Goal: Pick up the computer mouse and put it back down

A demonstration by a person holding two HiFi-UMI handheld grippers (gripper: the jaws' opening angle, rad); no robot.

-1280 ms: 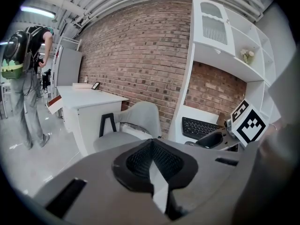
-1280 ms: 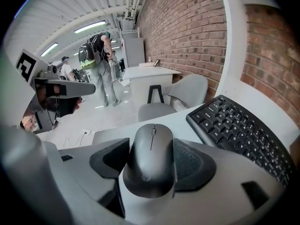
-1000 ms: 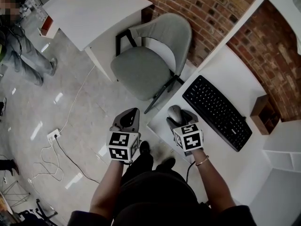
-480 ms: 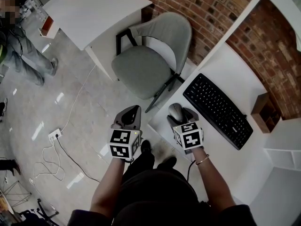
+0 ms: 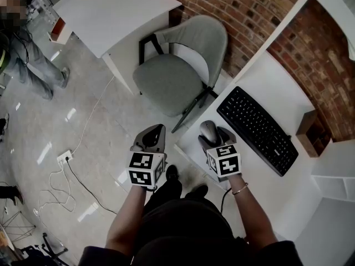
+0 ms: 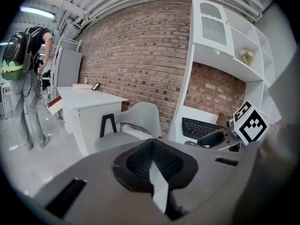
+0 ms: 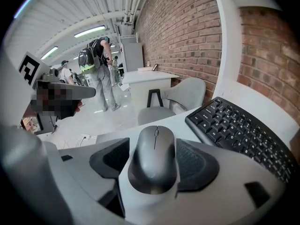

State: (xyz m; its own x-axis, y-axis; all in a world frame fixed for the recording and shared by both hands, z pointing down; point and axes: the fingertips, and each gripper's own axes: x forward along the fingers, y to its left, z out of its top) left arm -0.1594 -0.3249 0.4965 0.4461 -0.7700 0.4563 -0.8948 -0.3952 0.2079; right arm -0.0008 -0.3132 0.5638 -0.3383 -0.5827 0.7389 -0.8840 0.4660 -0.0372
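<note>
Table (image 5: 272, 85): white top | black keyboard (image 5: 256, 131) lies diagonally mid-table | grey computer mouse (image 5: 208, 132) near front corner, just beside keyboard, not touching | brown wooden box (image 5: 308, 133) at far edge.

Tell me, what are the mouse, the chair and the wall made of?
The mouse looks like smooth grey plastic with a dull sheen; light glints softly on its back. The chair seems covered in matte grey-green fabric, though it could be moulded plastic. The wall is rough red brick with pale mortar lines.
</note>
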